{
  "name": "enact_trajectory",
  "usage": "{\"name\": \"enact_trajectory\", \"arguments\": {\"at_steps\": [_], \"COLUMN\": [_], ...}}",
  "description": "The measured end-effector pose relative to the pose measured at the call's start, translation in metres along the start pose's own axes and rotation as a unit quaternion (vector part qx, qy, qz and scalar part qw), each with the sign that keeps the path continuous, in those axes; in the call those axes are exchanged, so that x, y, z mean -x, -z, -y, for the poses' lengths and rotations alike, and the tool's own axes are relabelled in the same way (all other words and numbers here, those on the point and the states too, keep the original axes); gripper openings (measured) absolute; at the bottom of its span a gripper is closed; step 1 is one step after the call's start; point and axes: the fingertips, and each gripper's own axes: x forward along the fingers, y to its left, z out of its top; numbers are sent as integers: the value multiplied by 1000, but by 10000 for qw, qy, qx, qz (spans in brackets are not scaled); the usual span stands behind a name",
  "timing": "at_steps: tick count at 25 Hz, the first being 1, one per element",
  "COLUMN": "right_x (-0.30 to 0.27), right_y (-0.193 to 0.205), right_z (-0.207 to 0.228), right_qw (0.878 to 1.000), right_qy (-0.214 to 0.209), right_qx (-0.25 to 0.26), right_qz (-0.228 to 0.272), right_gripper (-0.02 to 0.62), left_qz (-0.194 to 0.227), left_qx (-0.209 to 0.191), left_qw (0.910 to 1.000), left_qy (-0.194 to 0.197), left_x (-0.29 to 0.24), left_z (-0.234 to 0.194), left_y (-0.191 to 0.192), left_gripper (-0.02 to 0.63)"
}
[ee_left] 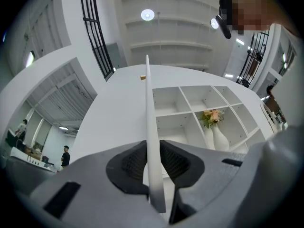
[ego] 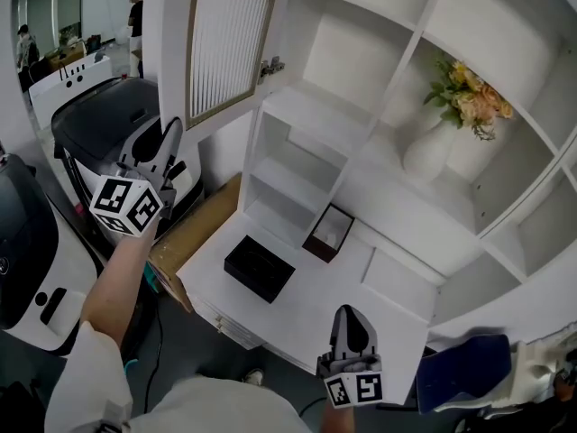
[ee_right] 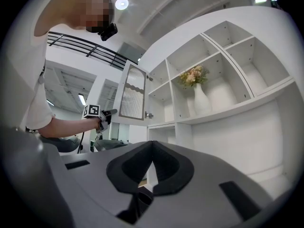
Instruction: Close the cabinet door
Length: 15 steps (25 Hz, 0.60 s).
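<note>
White walls and a ribbed ceiling are seen behind a tall white shelf unit (ego: 297, 106), which is divided into open compartments. At the upper left of the shelf unit the cabinet door (ego: 230, 43) is found swung wide open, away from its compartment. It is carried on a metal hinge (ego: 272, 65) at the edge nearest the shelf unit. A panel of fine vertical ribs, framed in a tan border, is set into the door.

The door's free edge, the one farthest from the shelf unit, is gripped by the left tongs (ego: 171, 133). In the left gripper view the thin white edge is seen running straight up between the two dark pads, which are pressed against both of its faces.

The right tongs (ego: 350, 318) are held low in front of the shelf unit, by the front edge of its white bench (ego: 306, 305). Their jaws are closed together with nothing between them (no object is touched).

A white vase (ego: 431, 147) with pale orange and pink flowers (ego: 471, 97) is stood upright in a compartment to the right of the door's compartment. On the bench a flat black box (ego: 260, 267) is laid. Just beside it, closer to the back of the shelf unit, a small dark-framed box (ego: 328, 233) with a pale inside is placed. Well to the left of the shelf unit, a person (ego: 135, 16) in dark clothes is seen standing in the background.
</note>
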Motion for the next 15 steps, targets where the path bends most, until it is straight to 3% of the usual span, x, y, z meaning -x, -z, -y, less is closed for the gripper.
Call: {"name": "enact_trajectory", "arguments": {"at_steps": [15], "right_x": [9], "right_y": [-6], "right_z": [5], "right_qw": [9998], "right_qy": [171], "right_qx": [41], "right_qz": [35], "right_gripper": [-2], "left_qz": [111], "left_qx": [-300], "left_qw": [9995], "left_qy": [82], "left_x": [2], "left_z": [45], "left_y": [-2], "left_gripper": [74]}}
